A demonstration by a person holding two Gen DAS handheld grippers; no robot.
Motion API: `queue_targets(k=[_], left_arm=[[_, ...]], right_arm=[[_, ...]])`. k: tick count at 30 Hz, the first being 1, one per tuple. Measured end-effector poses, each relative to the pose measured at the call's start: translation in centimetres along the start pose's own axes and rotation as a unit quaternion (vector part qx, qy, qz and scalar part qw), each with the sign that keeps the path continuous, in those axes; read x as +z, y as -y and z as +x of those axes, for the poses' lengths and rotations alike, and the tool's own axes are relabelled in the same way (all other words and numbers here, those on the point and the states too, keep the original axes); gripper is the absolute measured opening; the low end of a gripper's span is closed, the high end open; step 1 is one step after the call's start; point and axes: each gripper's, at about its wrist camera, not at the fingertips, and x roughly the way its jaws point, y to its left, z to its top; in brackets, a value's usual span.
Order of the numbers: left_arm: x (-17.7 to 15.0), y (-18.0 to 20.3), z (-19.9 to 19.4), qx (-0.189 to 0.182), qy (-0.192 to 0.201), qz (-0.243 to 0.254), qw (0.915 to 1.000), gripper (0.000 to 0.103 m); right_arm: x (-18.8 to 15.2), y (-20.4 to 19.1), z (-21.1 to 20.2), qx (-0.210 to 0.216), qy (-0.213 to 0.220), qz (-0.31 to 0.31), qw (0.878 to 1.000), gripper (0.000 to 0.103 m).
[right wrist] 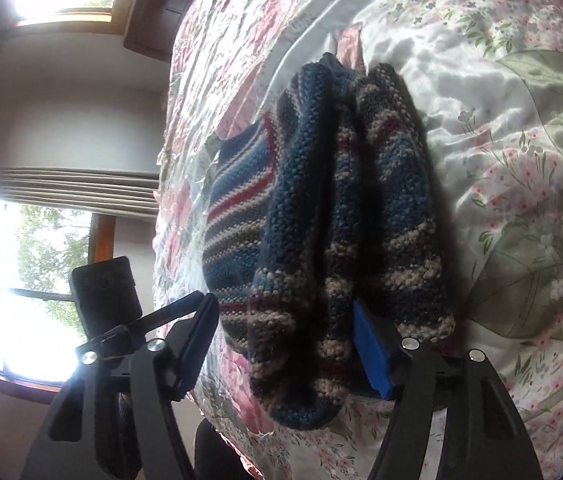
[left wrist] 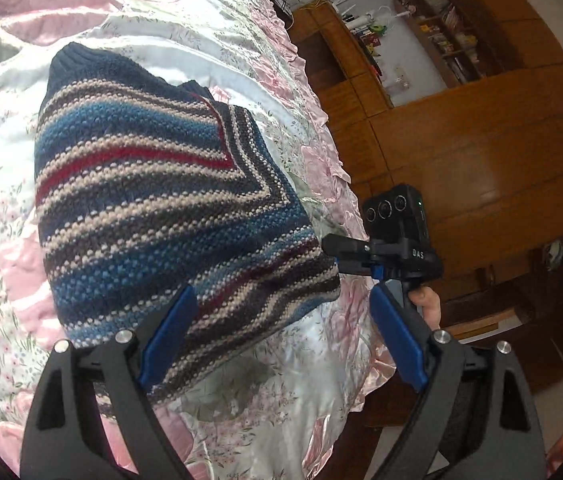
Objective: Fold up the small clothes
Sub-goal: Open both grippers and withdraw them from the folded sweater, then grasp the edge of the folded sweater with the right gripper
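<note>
A small knit sweater with blue, cream, grey and red stripes lies folded on the bed. My left gripper is open above its near corner; the left blue pad overlaps the knit and the right pad hangs over the quilt edge. In the right wrist view the sweater shows as thick stacked folds. My right gripper is open, and the folded end sits between its wide-apart fingers. In the left wrist view the right gripper is at the sweater's right edge, held by a hand.
A floral pink and white satin quilt covers the bed, with a ruffled edge on the right. Wooden cabinets and shelves stand beyond it. The right wrist view shows bright windows and the left gripper's camera.
</note>
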Motion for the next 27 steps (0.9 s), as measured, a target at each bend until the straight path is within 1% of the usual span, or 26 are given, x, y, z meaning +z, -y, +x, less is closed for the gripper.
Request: queue_targets(k=[2, 3, 4, 5, 6, 9, 11, 13, 16, 17, 18, 19, 20, 21, 22, 23, 24, 25, 27], left_arm=[[-0.2, -0.2, 0.4, -0.001, -0.004, -0.003, 1.0, 0.087], [-0.3, -0.4, 0.5, -0.003, -0.006, -0.007, 1.0, 0.087], [-0.3, -0.4, 0.6, -0.004, -0.007, -0.012, 0.9999, 0.087], [-0.3, -0.3, 0.5, -0.01, -0.006, -0.014, 0.9998, 0.087], [-0.3, -0.2, 0.4, -0.017, -0.006, -0.015, 0.9997, 0.087], [-0.1, 0.6, 0.5, -0.033, -0.012, -0.012, 0.9993, 0.087], [-0.1, 1.0, 0.9, -0.037, -0.019, -0.008, 0.9991, 0.087], [-0.2, 1.2, 1.5, -0.039, -0.025, -0.007, 0.9989, 0.086], [-0.4, 1.2, 2.5, -0.038, -0.033, -0.006, 0.9987, 0.086], [-0.6, 1.1, 2.8, -0.037, -0.039, -0.009, 0.9985, 0.086], [-0.7, 1.0, 3.2, -0.034, -0.046, -0.013, 0.9983, 0.086], [-0.9, 0.7, 3.7, -0.031, -0.056, -0.019, 0.9978, 0.086], [-1.1, 0.7, 3.8, -0.028, -0.065, -0.022, 0.9973, 0.086], [-1.3, 0.7, 4.0, -0.028, -0.071, -0.02, 0.9969, 0.086], [-1.4, 0.9, 4.0, -0.031, -0.074, -0.015, 0.9967, 0.086], [-1.5, 1.1, 4.0, -0.036, -0.075, -0.01, 0.9965, 0.086], [-1.6, 1.2, 4.0, -0.041, -0.077, -0.006, 0.9962, 0.086], [-1.7, 1.3, 4.1, -0.045, -0.077, -0.004, 0.996, 0.086], [-1.8, 1.4, 4.4, -0.053, -0.076, -0.004, 0.9957, 0.086]], right_arm=[[0.7, 0.3, 1.1, -0.013, -0.008, 0.005, 1.0, 0.065], [0.9, 0.3, 1.4, -0.018, -0.005, 0.008, 1.0, 0.047], [1.0, 0.3, 1.3, -0.015, -0.001, 0.014, 1.0, 0.033], [1.0, -0.2, 0.9, -0.016, 0.008, 0.008, 1.0, 0.029], [1.0, -1.1, 0.1, -0.021, 0.014, -0.013, 1.0, 0.026], [0.7, -4.0, -3.2, -0.024, 0.039, -0.052, 0.998, 0.024], [0.9, -4.8, -5.1, -0.039, 0.058, -0.061, 0.996, 0.024], [0.9, -4.1, -5.9, -0.051, 0.062, -0.054, 0.995, 0.024], [0.6, -1.4, -4.6, -0.063, 0.047, -0.037, 0.996, 0.025], [0.3, -0.2, -3.7, -0.076, 0.039, -0.034, 0.996, 0.026], [0.1, 0.8, -2.5, -0.092, 0.031, -0.03, 0.995, 0.028], [0.0, 1.6, -1.9, -0.103, 0.029, -0.028, 0.994, 0.033], [-0.1, 1.9, -1.8, -0.099, 0.032, -0.028, 0.994, 0.033], [0.0, 1.9, -2.3, -0.084, 0.035, -0.027, 0.995, 0.036], [0.2, 1.6, -3.1, -0.076, 0.048, -0.03, 0.995, 0.043], [0.6, 0.9, -4.1, -0.075, 0.072, -0.037, 0.994, 0.047], [1.3, 0.3, -4.9, -0.076, 0.097, -0.046, 0.991, 0.056], [2.2, -0.1, -5.4, -0.075, 0.111, -0.045, 0.99, 0.063], [4.3, -0.3, -4.8, -0.064, 0.11, -0.036, 0.991, 0.063]])
